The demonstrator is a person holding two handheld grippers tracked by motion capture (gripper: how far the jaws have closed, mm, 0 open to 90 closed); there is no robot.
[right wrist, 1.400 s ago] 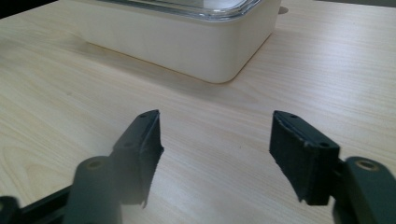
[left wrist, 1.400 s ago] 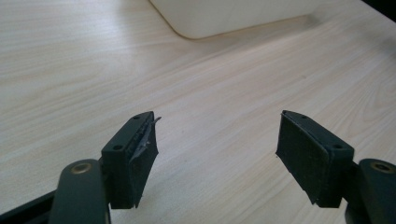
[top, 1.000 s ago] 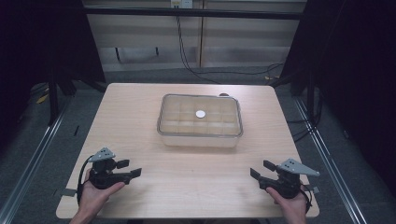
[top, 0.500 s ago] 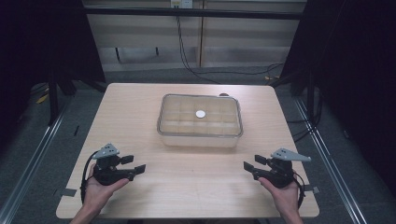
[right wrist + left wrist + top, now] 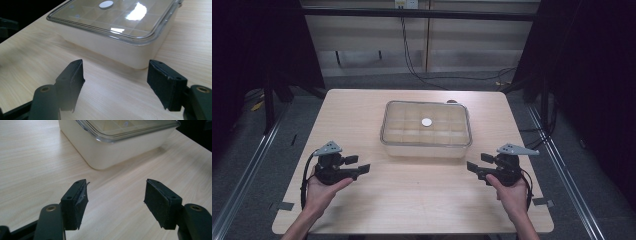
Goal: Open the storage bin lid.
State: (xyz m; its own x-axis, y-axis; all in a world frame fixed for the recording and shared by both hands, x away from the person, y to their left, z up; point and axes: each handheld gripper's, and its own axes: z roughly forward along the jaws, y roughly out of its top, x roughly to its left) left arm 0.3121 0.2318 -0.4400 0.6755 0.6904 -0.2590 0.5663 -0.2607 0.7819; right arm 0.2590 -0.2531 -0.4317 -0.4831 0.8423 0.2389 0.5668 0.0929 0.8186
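I'm bringing both tools toward the lidded box (image 5: 426,129) at the table's (image 5: 362,210) middle, left tool (image 5: 358,165) open after closing slightly, right tool (image 5: 476,164) open, just widened, nothing between either's jaws. Next, I judge, each must reach a near corner of the box.

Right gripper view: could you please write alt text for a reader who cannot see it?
A shallow cream box with a clear lid sits closed on a wooden table, beyond the open right claw. A small white disc lies on the lid, and nothing is between the black jaws.
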